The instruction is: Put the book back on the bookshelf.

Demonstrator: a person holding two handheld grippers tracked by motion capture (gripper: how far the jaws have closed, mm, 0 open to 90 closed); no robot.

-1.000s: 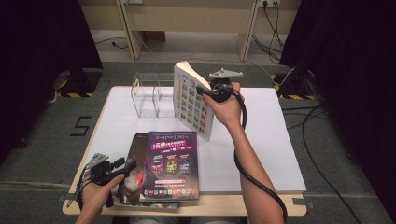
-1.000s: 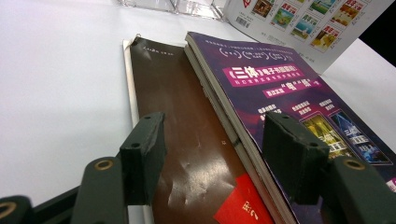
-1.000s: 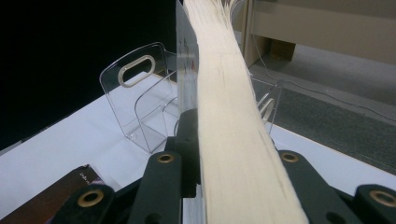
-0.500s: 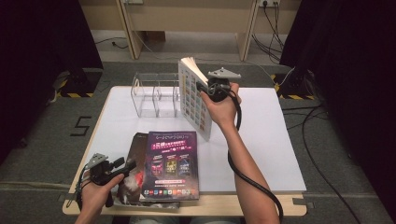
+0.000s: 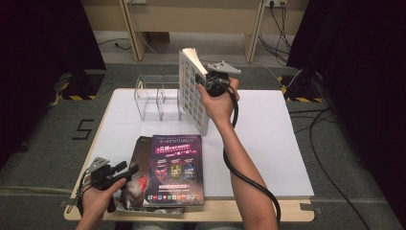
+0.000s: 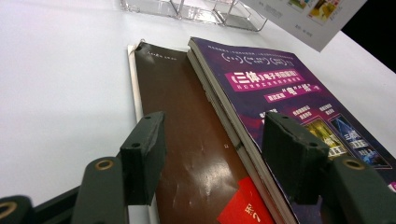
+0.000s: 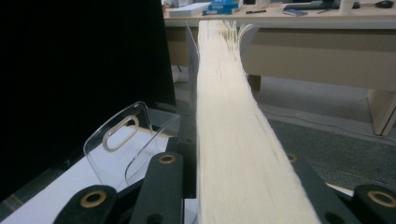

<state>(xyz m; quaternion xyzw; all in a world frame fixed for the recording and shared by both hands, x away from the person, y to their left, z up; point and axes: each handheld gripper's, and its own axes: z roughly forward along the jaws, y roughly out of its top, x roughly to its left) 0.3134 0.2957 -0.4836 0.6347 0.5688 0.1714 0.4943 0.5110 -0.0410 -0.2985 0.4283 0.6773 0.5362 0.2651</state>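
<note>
White counter (image 5: 268, 143) under dark curtains. Upright at top centre of the high view: thick book (image 5: 193, 93), pinched at its page edge by right gripper (image 5: 207, 82), fingers pressed on both covers. Compared with a second ago, shifted left and turned more upright toward clear rack (image 5: 155, 98); probably soon slotted in. Lower left: left gripper (image 5: 125, 171), fingers spread, empty, beside purple book (image 5: 174, 167) on brown book (image 5: 136, 179).

Desk, right half (image 5: 268, 139): bare, open to pass.
Desk, left edge strip: bare.
Far left-centre: clear rack (image 5: 155, 98) stands in the way.
Centre: lifted book (image 5: 191, 93) upright, just beside the rack.
Near edge: stacked magazines (image 5: 174, 167) lie flat, passable above.
</note>
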